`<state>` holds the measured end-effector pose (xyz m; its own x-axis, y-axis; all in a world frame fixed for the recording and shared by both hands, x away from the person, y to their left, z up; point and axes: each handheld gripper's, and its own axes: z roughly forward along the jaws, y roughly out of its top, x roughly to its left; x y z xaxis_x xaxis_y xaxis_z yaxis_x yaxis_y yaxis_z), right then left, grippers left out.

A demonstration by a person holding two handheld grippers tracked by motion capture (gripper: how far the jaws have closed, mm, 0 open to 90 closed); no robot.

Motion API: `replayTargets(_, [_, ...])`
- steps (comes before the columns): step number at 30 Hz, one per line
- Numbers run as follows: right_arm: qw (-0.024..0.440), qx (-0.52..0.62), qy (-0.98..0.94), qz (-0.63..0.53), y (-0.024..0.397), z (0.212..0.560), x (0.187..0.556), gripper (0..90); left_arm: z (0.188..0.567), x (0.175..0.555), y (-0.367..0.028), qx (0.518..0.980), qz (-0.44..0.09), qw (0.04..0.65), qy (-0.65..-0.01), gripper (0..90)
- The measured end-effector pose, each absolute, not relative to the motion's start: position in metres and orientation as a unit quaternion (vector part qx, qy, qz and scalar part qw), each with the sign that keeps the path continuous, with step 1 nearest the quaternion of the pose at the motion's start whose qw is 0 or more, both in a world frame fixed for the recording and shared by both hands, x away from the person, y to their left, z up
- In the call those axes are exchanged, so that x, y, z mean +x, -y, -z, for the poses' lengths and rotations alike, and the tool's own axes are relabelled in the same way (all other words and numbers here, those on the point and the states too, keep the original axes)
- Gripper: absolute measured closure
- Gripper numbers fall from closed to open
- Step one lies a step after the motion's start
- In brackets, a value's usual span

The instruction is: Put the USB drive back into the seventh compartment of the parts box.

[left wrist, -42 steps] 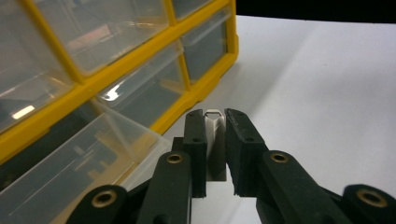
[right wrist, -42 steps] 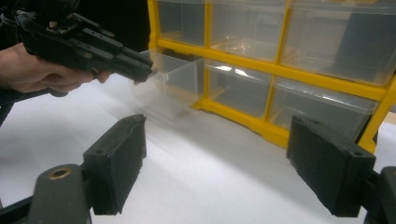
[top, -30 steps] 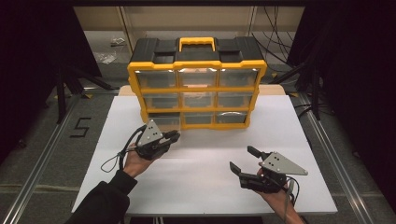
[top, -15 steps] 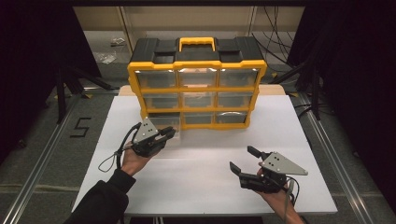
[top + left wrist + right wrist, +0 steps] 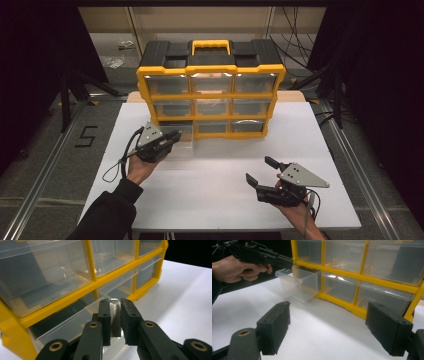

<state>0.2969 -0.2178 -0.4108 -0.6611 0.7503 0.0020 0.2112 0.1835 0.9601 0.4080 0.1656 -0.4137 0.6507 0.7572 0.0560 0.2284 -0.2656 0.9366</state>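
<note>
Since the earlier frame the left gripper (image 5: pixel 172 137) has drawn the bottom-left drawer (image 5: pixel 182 141) further out of the organizer (image 5: pixel 210 95); the right gripper (image 5: pixel 262 172) waits before it on the desk (image 5: pixel 215 185), fingers wide. Nine drawers, one partly out. Left gripper view: fingers (image 5: pixel 128 315) pinch its handle (image 5: pixel 114 315). Right gripper view: drawer (image 5: pixel 298 283) half out, not yet free.

the high view looks forward and down from above the table (image 5: pixel 215 200), taking in the whole organizer (image 5: pixel 210 90). the left gripper view sits right against its bottom-left drawer (image 5: pixel 75 322). the right gripper view looks low across the table from farther back, sharing that drawer (image 5: pixel 298 285).
</note>
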Motion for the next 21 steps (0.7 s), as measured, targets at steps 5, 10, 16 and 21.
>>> replayTargets(5, [0.246, 0.329, -0.728, -0.548, 0.217, 0.411, 0.297, 20.8, 0.414, 0.411, -0.169, 0.748, -0.26, 0.509, -0.336, 78.4])
replayTargets(10, [0.246, 0.33, -0.728, -0.548, 0.217, 0.411, 0.297, 20.8, 0.414, 0.413, -0.17, 0.748, -0.262, 0.506, -0.341, 78.4])
replayTargets(16, [0.246, 0.329, -0.728, -0.548, 0.217, 0.411, 0.297, 20.8, 0.415, 0.416, -0.174, 0.746, -0.264, 0.5, -0.352, 78.3])
replayTargets(21, [0.246, 0.329, -0.729, -0.548, 0.217, 0.411, 0.297, 20.9, 0.417, 0.419, -0.177, 0.745, -0.267, 0.492, -0.363, 78.3])
